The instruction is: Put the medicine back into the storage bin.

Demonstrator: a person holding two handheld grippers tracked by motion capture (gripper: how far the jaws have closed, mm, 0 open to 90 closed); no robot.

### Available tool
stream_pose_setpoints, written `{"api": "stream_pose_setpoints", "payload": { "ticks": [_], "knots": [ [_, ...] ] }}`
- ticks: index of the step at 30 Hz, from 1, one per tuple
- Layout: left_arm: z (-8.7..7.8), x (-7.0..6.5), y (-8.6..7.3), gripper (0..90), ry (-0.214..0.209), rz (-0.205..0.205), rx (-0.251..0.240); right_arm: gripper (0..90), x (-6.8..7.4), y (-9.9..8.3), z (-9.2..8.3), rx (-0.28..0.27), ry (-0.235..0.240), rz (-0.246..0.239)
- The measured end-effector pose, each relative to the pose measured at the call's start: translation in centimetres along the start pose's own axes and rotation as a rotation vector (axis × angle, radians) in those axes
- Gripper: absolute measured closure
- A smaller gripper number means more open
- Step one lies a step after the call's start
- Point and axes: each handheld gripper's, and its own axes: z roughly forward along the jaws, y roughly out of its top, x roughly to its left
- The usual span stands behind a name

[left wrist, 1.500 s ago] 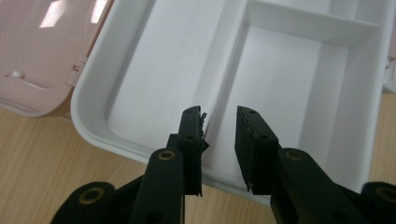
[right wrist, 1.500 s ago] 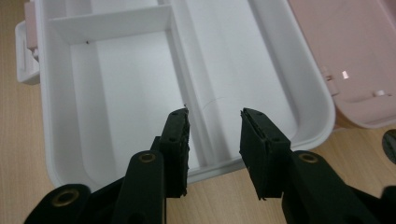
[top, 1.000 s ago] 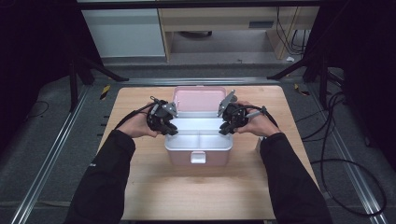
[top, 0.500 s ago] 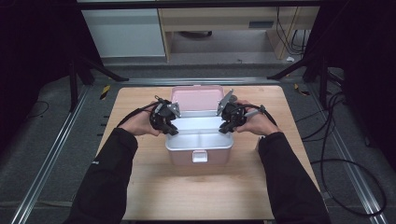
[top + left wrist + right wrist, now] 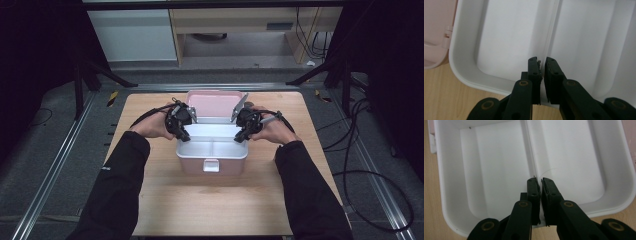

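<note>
The open pink box [image 5: 212, 152] sits mid-table [image 5: 165, 200], its white tray [image 5: 509, 37] divided in two. The left gripper [image 5: 181, 131] pinches the tray's divider [image 5: 549, 37] at the left end; the right gripper [image 5: 243, 132], jaws just closing, clamps its right end.

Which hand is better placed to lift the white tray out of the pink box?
Right, slightly. The left gripper and right gripper have just been closing their jaws on the divider of the white tray, from opposite sides; the right sits tighter. Using both seems safest.
</note>
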Motion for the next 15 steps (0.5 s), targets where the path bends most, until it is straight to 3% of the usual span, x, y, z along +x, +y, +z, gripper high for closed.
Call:
{"api": "stream_pose_setpoints", "payload": {
  "ticks": [7, 15],
  "knots": [
    [-0.6, 0.3, 0.2, 84.2, -0.002, 0.007, -0.007, 86.2, -0.3, 0.9, -0.4, 0.059, 0.002, -0.002],
    [-3.3, -0.4, 0.5, 85.4, 0.032, 0.03, -0.061, 85.9, 0.1, 0.9, -2.9, 0.004, -0.048, -0.03]
  ]
}}
